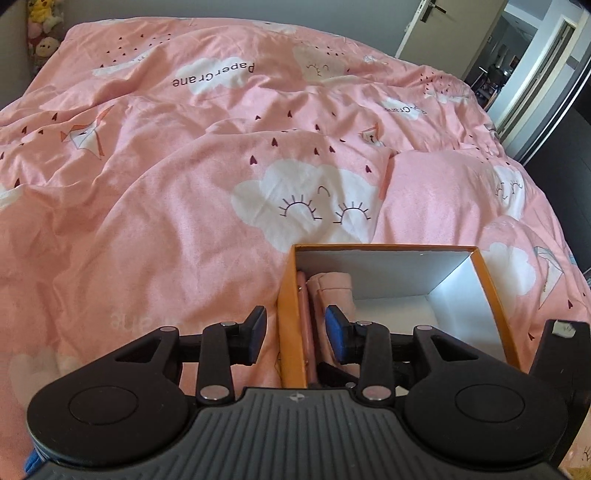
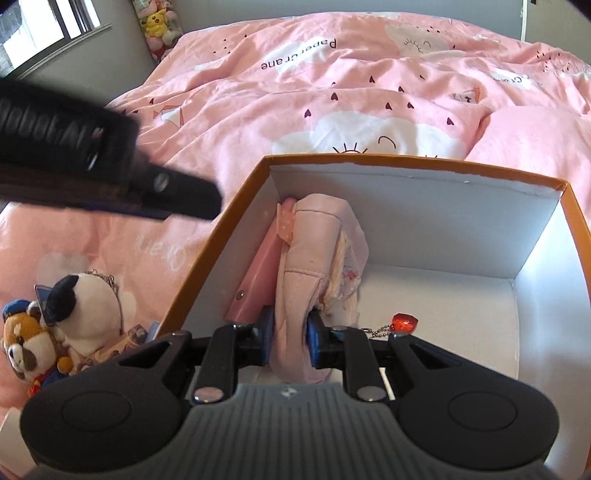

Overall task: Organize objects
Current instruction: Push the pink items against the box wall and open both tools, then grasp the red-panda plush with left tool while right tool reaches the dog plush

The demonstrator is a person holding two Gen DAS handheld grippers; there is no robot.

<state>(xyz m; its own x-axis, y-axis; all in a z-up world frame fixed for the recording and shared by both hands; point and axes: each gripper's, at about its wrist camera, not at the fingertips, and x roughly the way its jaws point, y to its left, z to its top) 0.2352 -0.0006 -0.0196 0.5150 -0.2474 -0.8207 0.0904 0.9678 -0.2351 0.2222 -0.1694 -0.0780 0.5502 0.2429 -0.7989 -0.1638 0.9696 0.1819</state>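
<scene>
Orange-rimmed cardboard box with white inner walls sits open on a bed covered by a pink duvet printed with white clouds, small dark hearts and the words "Paper Crane".

Inside the box, against its left wall, a folded pale pink garment stands on edge. Between the garment and the wall is a pink flat object with a metal stud; what it is cannot be told. A red gem charm on a ball chain lies on the white box floor just right of the garment.

The right gripper reaches into the box, its blue pads clenched on the near end of the garment.

The left gripper is released, jaws spread wide and straddling the left wall of the box: one finger is outside over the duvet, the other inside beside the garment. It holds nothing.

On the duvet, left of the box, lie a black-and-white plush toy with a chain and a brown-and-white dog plush. More plush toys are piled in the far corner of the room, beside a window.
</scene>
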